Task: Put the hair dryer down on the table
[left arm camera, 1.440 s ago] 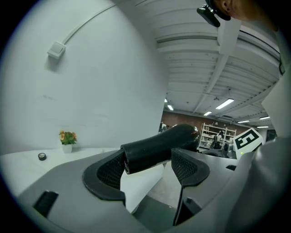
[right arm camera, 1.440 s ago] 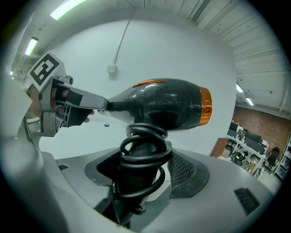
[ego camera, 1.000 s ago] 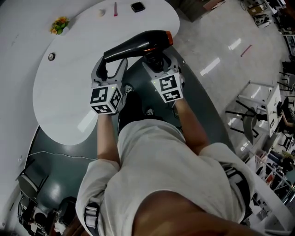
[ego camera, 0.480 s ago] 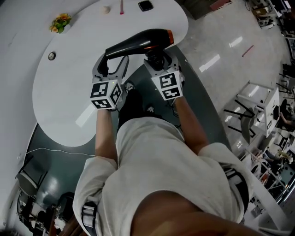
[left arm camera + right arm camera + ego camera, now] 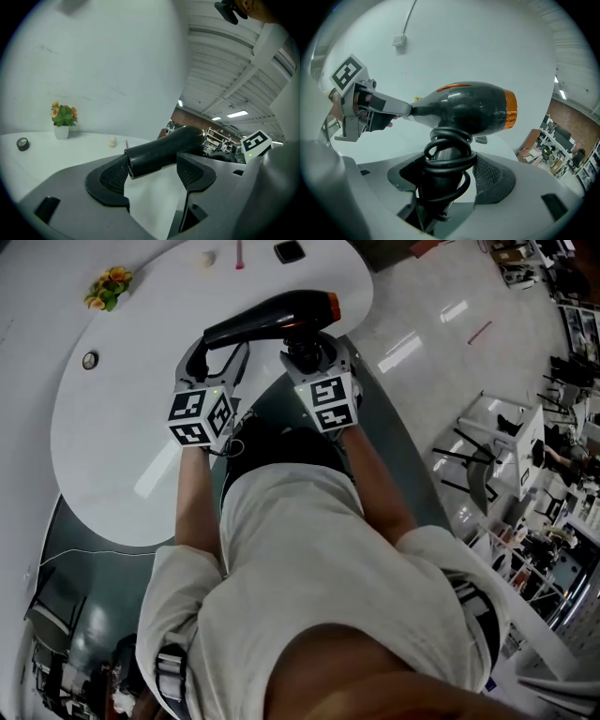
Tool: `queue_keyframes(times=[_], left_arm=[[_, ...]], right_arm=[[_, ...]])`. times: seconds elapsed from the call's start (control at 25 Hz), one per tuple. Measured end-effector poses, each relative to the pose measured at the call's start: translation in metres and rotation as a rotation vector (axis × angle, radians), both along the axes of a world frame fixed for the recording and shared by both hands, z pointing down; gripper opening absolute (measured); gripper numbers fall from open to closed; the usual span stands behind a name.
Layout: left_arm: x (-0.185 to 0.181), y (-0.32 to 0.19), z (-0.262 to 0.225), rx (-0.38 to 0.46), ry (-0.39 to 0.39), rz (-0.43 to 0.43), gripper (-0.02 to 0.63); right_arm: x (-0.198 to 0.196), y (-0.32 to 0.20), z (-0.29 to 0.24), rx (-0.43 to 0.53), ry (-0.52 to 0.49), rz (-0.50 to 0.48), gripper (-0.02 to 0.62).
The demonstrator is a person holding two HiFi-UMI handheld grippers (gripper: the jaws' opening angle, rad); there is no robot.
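Moved: the black hair dryer with an orange rear ring [image 5: 267, 315], the left gripper [image 5: 214, 341] and the right gripper [image 5: 311, 345] sit slightly higher and further left in the head view than half a second ago. The orange end is now nearer the far things, and the grasp is unchanged.
Tabletop: a white, rounded, glossy tabletop [image 5: 103, 446]; its near edge curves under both grippers and its far rim is cut off by the frame.
Person: a pale-shirted torso [image 5: 309, 559] fills the lower head view and hides the floor beneath the arms.
Hair dryer: held in the air over the tabletop's near right edge, barrel roughly level, nozzle to the left, handle pointing back toward the person.
Left gripper: fingers closed on the nozzle tip, one dark pad on each side.
Right gripper: fingers clamped on the handle.
Cord: a black cord [image 5: 450, 147] coiled round the handle hides most of it; its plug cannot be made out.
Small things: potted orange flowers [image 5: 105, 289], a dark round disc [image 5: 90, 360], a white ball [image 5: 206, 259], a pink stick [image 5: 239, 254] and a black square item [image 5: 288, 251] lie toward the far rim, apart from the hair dryer. They are too small to identify further.
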State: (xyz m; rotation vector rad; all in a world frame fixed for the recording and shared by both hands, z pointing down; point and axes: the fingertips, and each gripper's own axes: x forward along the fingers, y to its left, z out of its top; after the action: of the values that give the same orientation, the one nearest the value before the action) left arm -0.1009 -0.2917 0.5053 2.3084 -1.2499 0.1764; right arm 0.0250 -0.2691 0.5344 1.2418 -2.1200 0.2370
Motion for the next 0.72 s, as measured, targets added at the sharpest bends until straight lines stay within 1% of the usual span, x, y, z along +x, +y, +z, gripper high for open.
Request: queue_keyframes(times=[0.24, 0.6, 0.72], left_arm=[[-0.013, -0.009, 0.02, -0.043, 0.005, -0.004, 0.322], [-0.028, -0.03, 0.042, -0.077, 0.003, -0.029, 0.321], [-0.03, -0.036, 0.051, -0.096, -0.001, -0.027, 0.321]], right_arm=[[-0.012, -0.008, 0.018, -0.042, 0.001, -0.007, 0.305], [-0.028, -0.029, 0.041, -0.099, -0.02, -0.014, 0.305], [-0.027, -0.035, 0.054, -0.114, -0.007, -0.017, 0.305]])
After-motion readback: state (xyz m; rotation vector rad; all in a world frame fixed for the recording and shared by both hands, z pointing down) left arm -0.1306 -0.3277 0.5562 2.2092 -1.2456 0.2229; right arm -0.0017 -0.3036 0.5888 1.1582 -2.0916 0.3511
